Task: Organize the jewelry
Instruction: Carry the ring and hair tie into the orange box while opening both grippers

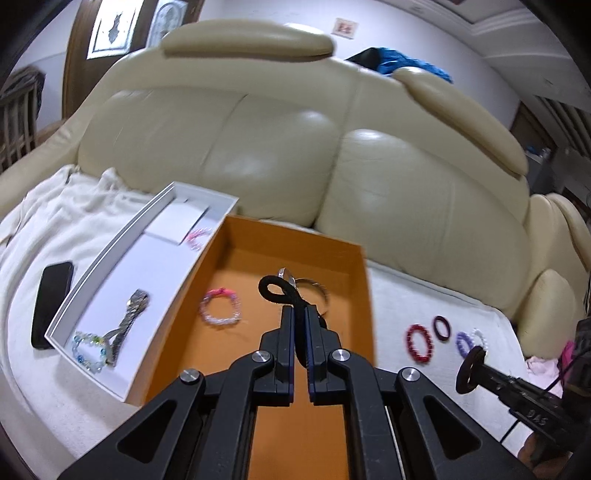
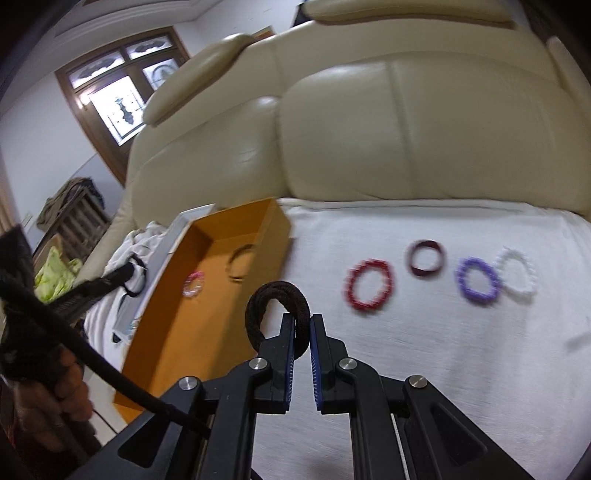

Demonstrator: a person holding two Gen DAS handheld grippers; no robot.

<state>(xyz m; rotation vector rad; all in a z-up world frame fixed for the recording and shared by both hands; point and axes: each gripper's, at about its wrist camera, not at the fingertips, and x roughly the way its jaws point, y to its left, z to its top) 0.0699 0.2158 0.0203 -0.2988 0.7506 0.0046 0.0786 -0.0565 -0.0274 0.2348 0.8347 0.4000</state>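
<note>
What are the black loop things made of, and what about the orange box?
Black loop in the right gripper: looks like soft stretchy fabric, a matte, fuzzy hair tie. The left gripper holds a similar black loop. Orange box: probably cardboard, with flat, dull walls and sharp folded corners, though I can't be sure.

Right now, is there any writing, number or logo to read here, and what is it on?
"DAS" or "045": raised marks on the side of the right gripper, seen from the left wrist; too faint to be sure.
Wall sign: red marks, too blurred to read.
Card in the white tray: no print shows.
Nothing else carries readable text.
</note>
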